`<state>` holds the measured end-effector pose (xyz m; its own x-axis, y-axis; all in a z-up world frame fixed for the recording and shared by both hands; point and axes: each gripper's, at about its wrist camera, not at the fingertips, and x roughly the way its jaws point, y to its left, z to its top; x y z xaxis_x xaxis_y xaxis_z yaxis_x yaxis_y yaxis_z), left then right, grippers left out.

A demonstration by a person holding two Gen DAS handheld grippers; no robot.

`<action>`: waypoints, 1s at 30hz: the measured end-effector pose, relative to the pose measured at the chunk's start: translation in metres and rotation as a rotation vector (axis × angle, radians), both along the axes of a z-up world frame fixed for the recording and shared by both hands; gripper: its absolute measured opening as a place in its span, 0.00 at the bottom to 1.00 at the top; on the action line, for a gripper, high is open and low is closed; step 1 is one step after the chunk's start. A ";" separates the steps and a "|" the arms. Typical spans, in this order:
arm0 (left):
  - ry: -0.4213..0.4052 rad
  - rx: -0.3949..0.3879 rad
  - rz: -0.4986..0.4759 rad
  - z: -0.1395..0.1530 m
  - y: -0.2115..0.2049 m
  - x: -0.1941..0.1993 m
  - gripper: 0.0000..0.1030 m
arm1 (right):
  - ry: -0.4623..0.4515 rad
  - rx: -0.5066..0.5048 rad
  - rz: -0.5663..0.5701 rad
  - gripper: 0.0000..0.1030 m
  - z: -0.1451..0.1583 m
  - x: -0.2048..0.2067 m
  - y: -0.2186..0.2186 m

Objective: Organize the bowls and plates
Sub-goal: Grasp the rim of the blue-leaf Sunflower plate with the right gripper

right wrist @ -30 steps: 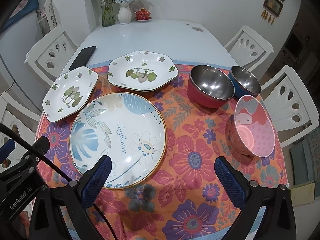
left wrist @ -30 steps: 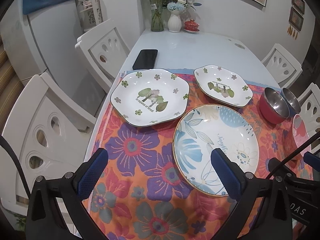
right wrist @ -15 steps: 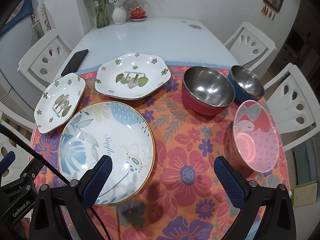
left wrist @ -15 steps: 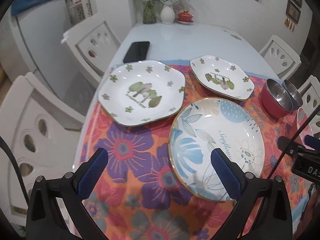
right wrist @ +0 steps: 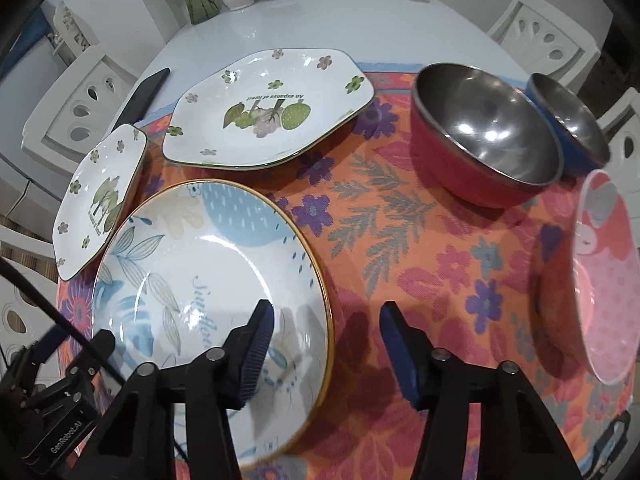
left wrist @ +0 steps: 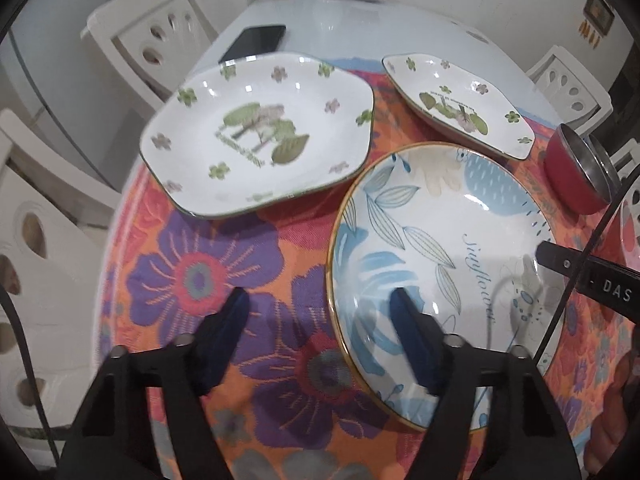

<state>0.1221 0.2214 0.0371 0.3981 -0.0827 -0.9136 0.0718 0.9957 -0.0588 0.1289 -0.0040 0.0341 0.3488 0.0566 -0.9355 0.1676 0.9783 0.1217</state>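
The round blue-leaf plate (right wrist: 208, 280) is lying on the floral cloth (right wrist: 420, 248) at the near edge of the table (right wrist: 320, 20), toward its left side. Both grippers are straddling its rim from opposite sides. The left gripper (left wrist: 318, 312) is hanging over the plate's left rim, one finger above the plate's well and the other above the cloth; its jaws have just been closing but are standing apart, with the rim between them and the pads not pressing on it. The right gripper (right wrist: 326, 328) is doing the same over the right rim, its left finger above the plate, its right finger over the cloth; its jaws too have just been closing and are not yet pinching.

Just beyond the round plate, a large six-sided forest plate (left wrist: 260, 136) is sitting near the cloth's far left corner, and a second six-sided plate (right wrist: 272, 108) is lying at the far edge toward the middle. Toward the right edge, a red steel-lined bowl (right wrist: 484, 136) is standing against a blue steel-lined bowl (right wrist: 568, 124), with a pink bowl (right wrist: 604, 276) nearer. A black phone (left wrist: 254, 42) is lying on the bare tabletop beyond the cloth. White chairs (left wrist: 152, 36) are standing around the table.
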 end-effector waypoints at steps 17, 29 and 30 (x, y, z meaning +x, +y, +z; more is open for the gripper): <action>0.008 -0.137 -0.125 -0.017 -0.023 0.002 0.44 | -0.007 0.122 0.149 0.28 -0.019 0.010 0.000; 0.004 -0.210 -0.080 0.010 0.014 -0.032 0.44 | -0.020 0.104 0.173 0.30 0.013 -0.032 0.031; 0.002 -0.201 -0.081 0.013 0.017 -0.038 0.44 | -0.020 0.105 0.176 0.29 0.016 -0.039 0.034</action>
